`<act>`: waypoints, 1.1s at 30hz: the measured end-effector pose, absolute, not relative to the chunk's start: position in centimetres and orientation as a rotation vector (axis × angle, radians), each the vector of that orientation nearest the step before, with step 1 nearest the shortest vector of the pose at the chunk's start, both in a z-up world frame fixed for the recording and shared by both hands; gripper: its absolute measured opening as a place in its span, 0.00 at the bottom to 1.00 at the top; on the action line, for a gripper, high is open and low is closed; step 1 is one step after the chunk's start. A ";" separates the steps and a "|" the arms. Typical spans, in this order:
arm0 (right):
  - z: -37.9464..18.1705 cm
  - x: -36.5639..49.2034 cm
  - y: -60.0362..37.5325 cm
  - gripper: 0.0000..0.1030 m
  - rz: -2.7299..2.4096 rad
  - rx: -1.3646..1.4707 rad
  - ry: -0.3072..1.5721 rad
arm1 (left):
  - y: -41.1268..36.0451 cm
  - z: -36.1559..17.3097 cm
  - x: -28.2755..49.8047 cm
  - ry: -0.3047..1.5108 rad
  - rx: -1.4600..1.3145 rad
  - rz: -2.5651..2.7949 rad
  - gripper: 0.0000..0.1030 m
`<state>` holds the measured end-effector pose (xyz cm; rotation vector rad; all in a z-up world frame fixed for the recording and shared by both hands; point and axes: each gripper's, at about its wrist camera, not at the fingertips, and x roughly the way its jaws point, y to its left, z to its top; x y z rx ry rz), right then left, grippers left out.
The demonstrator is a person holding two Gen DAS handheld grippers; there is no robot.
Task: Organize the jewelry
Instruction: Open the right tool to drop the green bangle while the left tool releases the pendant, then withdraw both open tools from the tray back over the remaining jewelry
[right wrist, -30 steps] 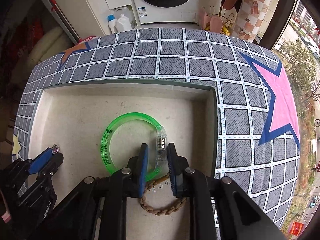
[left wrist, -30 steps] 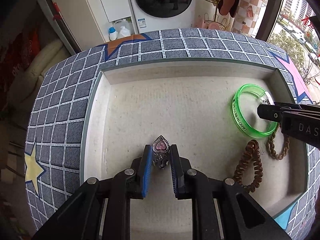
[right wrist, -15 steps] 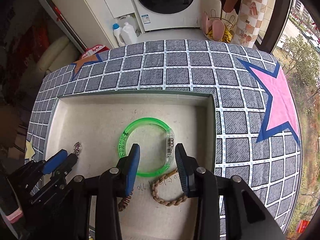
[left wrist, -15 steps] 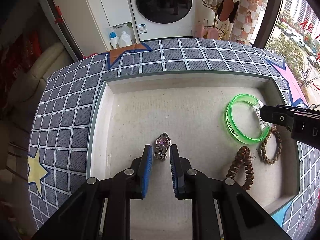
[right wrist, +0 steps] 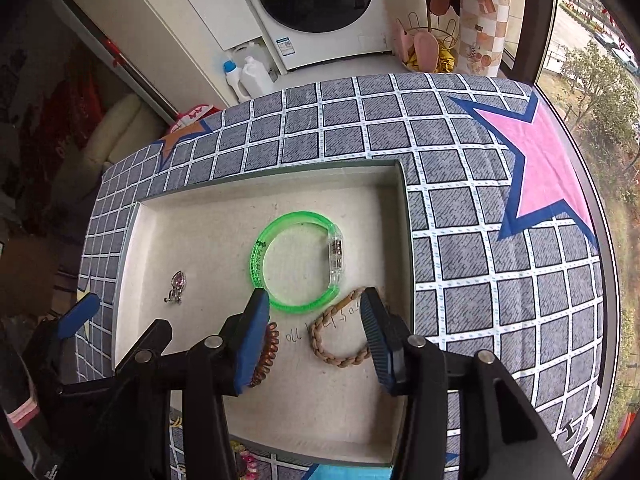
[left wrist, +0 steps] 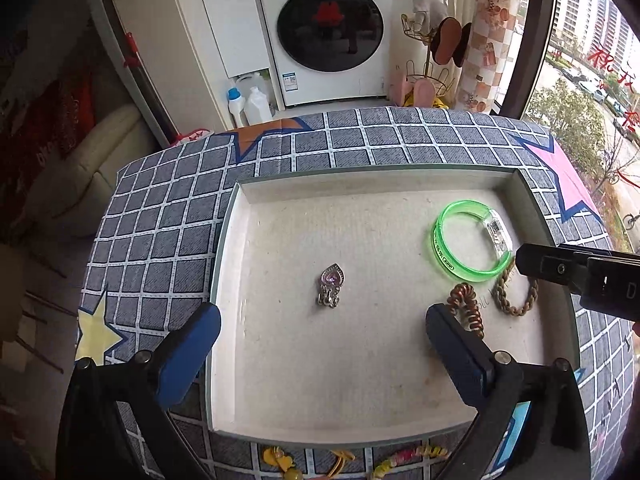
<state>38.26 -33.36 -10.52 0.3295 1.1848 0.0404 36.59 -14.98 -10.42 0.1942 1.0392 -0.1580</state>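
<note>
Checked cloth under tray; washing machine behind.

soft daylight from right, sharp, fisheye-warped edges

Tray floor: I see open room along its left and far walls around the pendant. Right side crowded: green bangle, coil tie, braided bracelet against the right wall.

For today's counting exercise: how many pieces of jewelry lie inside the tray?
4. Heart pendant mid-tray; green bangle far right; braided bracelet just nearer than it; copper coil beside the braid, partly hidden by a finger. More pieces lie outside the tray.
</note>
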 end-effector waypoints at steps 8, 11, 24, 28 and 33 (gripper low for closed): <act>-9.3 34.6 -32.4 0.76 0.061 0.365 1.180 | -12.5 -9.3 32.1 1.058 0.168 -0.154 1.00; -8.7 33.2 -31.9 0.76 0.067 0.372 1.176 | -11.5 -9.4 30.3 1.076 0.169 -0.145 1.00; -7.2 27.2 -28.8 0.85 0.087 0.385 1.159 | -7.3 -9.4 24.7 1.116 0.151 -0.126 1.00; -6.9 25.7 -28.0 0.85 0.091 0.381 1.149 | -6.6 -9.3 23.6 1.117 0.152 -0.130 1.00; -6.2 23.8 -27.1 0.86 0.101 0.370 1.102 | -6.0 -9.3 22.3 1.117 0.154 -0.128 1.00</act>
